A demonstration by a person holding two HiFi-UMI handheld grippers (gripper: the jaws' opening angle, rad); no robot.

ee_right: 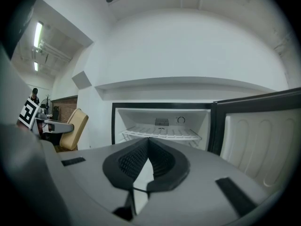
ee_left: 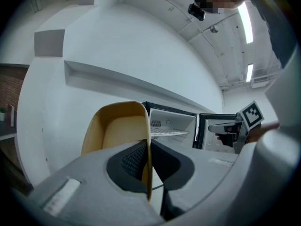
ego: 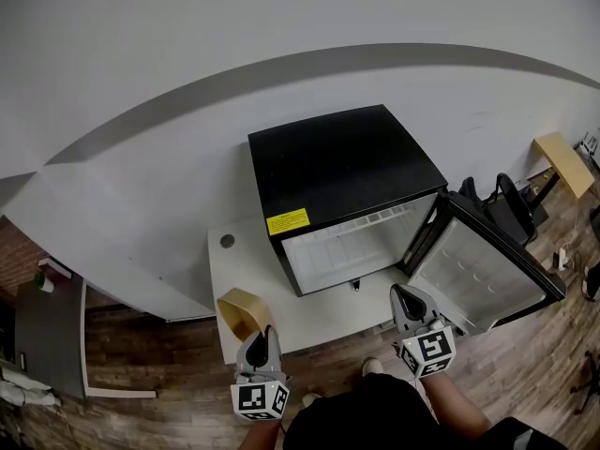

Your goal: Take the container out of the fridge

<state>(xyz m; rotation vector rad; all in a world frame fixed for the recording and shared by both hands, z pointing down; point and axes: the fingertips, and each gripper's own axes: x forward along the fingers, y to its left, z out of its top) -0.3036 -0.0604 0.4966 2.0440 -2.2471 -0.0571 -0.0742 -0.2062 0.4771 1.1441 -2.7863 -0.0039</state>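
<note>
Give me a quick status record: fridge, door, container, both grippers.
fridge: black, on white table; wire shelf bare
door: open, swung to the right
container: tan, outside fridge, above table's front edge
left gripper: jaws shut on container wall
right gripper: jaws together, empty, facing fridge opening

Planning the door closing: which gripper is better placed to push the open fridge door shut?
Right, probably. The right gripper is empty, jaws together, and sits just beside the open fridge door. The left gripper is shut on the tan container, farther from that door.
</note>
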